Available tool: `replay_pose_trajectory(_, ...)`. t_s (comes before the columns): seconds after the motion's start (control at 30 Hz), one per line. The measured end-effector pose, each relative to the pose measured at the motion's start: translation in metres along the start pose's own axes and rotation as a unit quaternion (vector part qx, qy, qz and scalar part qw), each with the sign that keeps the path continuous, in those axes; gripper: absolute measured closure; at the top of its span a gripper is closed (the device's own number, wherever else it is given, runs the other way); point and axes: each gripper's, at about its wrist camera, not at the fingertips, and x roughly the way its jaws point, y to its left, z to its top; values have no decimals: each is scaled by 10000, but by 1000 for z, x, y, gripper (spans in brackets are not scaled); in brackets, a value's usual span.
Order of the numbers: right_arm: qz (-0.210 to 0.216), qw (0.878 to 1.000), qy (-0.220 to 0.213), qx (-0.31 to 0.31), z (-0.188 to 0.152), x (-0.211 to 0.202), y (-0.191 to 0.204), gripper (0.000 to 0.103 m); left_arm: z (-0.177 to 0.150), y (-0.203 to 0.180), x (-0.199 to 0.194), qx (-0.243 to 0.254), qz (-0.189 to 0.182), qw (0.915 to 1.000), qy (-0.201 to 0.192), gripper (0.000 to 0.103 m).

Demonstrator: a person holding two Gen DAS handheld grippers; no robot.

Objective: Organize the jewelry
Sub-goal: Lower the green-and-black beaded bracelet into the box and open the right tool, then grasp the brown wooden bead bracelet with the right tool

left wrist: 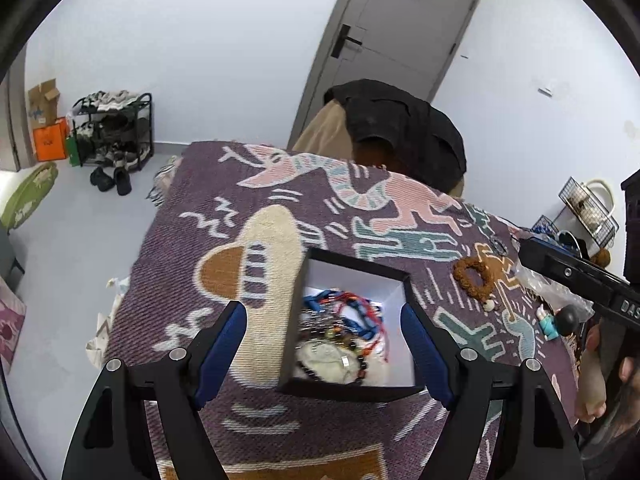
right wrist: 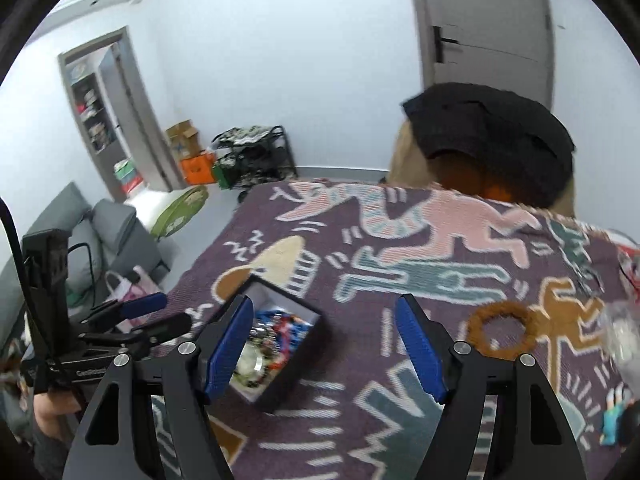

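A black box with a white inside (left wrist: 394, 306) sits on the patterned purple cloth (left wrist: 240, 200) and holds a heap of bracelets and cords (left wrist: 340, 332). My left gripper (left wrist: 322, 322) is open above it, its fingers on either side of the box. A brown bead bracelet (left wrist: 476, 278) lies on the cloth to the right. In the right wrist view the box (right wrist: 280, 344) is at lower left and the brown bracelet (right wrist: 504, 330) at right. My right gripper (right wrist: 324, 320) is open and empty above the cloth between them.
A small teal and black figurine (left wrist: 558, 320) and a clear plastic bag (left wrist: 556, 292) lie at the right. A wire basket (left wrist: 588, 208) stands at far right. A chair with a black garment (left wrist: 400, 128) stands behind the table. A shoe rack (left wrist: 114, 128) stands by the wall.
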Motion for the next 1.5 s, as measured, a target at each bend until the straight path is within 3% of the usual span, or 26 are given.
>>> replay_pose_trajectory(0.37,-378,9958,-18,832,-14,-19,-87,30,10,-57,22,423,-112,9990,106,23)
replay_pose_trajectory(0.73,-570,9885,217,1383,-31,3,-153,31,18,-106,51,851,-32,9959,302,23)
replay_pose_trajectory(0.87,-602,9839,431,1626,-35,20,-176,47,20,-119,62,936,-36,9949,364,23)
replay_pose_trajectory(1.03,-719,9791,671,1778,-36,43,-199,50,22,-129,77,979,-4,9942,436,23)
replay_pose_trajectory(1.1,-744,9774,807,1808,-36,55,-205,57,23,-131,83,967,11,9942,477,23)
replay_pose_trajectory(1.27,-906,9744,1061,1762,-36,85,-214,58,25,-136,96,960,40,9938,564,23)
replay_pose_trajectory(1.3,-943,9738,1127,1736,-36,92,-215,63,25,-137,99,972,47,9936,581,24)
replay_pose_trajectory(1.4,-1020,9765,1036,1588,-34,95,-215,82,25,-139,106,1015,92,9928,629,24)
replay_pose_trajectory(1.5,-942,9799,892,1514,-32,88,-213,83,26,-135,109,973,134,9931,645,24)
